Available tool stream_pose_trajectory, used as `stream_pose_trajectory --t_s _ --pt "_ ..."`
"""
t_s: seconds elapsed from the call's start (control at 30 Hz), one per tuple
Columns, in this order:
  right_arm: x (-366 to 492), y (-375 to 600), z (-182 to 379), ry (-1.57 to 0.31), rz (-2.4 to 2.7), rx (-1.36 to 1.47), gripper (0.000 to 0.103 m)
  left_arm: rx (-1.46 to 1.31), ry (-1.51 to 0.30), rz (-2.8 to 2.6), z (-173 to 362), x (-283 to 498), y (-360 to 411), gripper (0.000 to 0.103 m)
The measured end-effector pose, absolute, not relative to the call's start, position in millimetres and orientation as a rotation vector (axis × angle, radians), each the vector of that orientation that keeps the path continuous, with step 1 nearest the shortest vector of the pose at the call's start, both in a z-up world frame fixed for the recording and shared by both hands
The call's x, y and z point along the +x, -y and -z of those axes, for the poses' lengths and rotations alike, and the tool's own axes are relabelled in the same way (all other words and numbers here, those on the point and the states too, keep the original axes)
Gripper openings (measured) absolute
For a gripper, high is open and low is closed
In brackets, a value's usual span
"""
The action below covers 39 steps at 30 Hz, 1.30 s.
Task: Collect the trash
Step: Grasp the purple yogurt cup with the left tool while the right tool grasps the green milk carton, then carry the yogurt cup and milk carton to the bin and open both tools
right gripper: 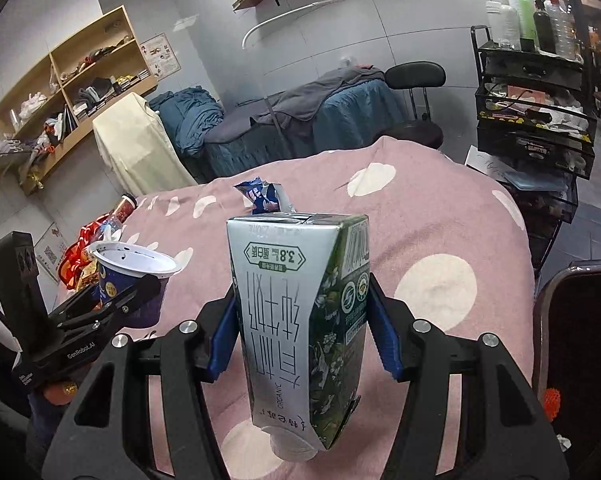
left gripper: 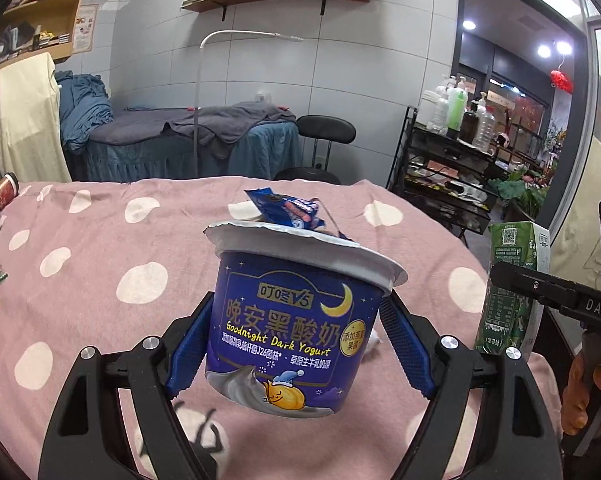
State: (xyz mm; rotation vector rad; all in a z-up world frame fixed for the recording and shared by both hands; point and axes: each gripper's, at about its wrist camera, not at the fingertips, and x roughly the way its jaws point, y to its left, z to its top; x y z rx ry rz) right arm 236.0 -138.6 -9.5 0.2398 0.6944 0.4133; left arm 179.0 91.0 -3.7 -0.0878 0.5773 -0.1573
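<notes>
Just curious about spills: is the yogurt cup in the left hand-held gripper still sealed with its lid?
No, the yogurt cup shows an open white interior with no lid across its rim.

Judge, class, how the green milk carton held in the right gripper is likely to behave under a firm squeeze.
The milk carton already looks dented and bowed between the right gripper pads, so it probably crushes easily. It is likely empty and light. Held upside down, cap at the bottom, it might drip.
</notes>
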Motion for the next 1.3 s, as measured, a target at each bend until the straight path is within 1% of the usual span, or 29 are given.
stream_pose_trajectory --t_s 0.33,0.73,1.03,1.3 --pt "200 183 1 -0.632 -0.344 0.285 0.058 -0.116 -0.537 0.202 1 147 -70 0.080" --pt "173 236 -1 -0.584 -0.214 0.318 0.058 -0.111 -0.512 0.289 -2 136 -32 0.080" --pt "155 280 7 -0.566 -0.051 0.312 0.058 -0.084 -0.514 0.388 -4 135 10 0.080" --pt "153 322 31 -0.591 0.138 0.242 0.058 -0.047 -0.526 0.481 -3 137 53 0.080"
